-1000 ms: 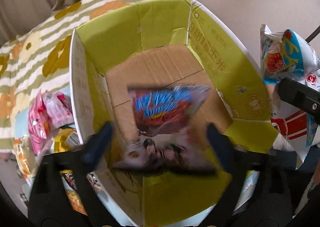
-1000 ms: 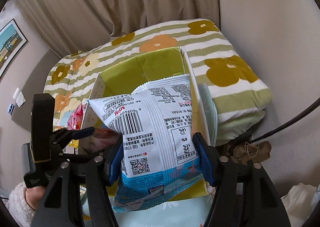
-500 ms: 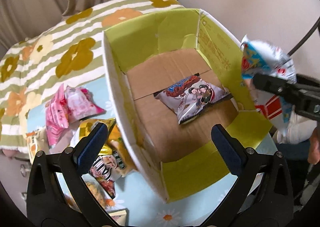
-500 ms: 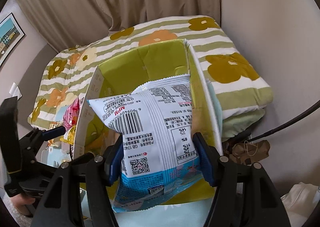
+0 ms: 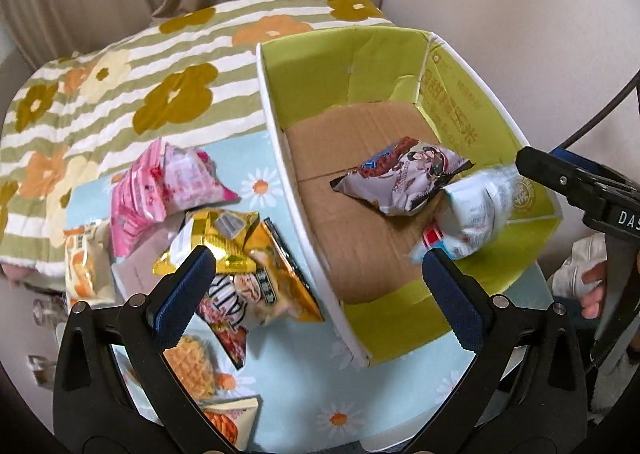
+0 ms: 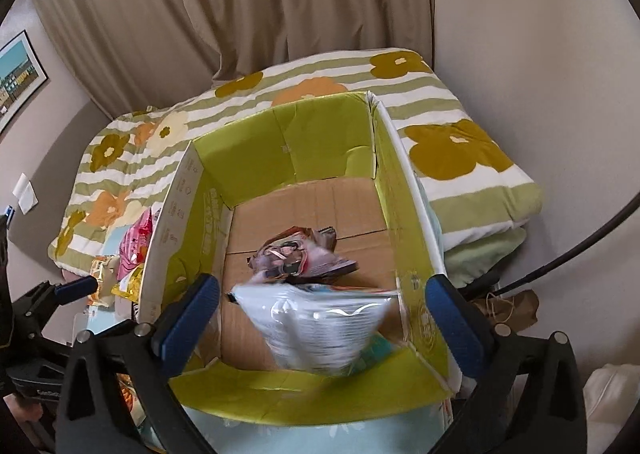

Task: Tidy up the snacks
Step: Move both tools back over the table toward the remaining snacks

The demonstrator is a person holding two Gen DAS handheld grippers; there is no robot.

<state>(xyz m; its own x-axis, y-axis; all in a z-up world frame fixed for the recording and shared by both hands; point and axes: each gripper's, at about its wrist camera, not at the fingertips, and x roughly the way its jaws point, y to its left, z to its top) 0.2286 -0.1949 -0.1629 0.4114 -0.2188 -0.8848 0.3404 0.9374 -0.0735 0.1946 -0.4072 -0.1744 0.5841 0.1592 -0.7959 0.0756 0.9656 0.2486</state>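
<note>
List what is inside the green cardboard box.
Inside the green cardboard box: a cartoon-print snack bag on the brown floor, and a blurred white-and-blue snack bag at the near right corner. Anything beneath the bags is covered.

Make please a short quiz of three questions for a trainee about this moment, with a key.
1. True or false: the right gripper is shut on the white bag.
2. How many snack bags are inside the green box?
3. Where is the gold bag? A) in the box B) outside it, on the left C) in the left gripper

Key
1. False: its jaws are open, the white bag blurred, inside the box.
2. Two: the white bag and the cartoon bag.
3. B
</note>
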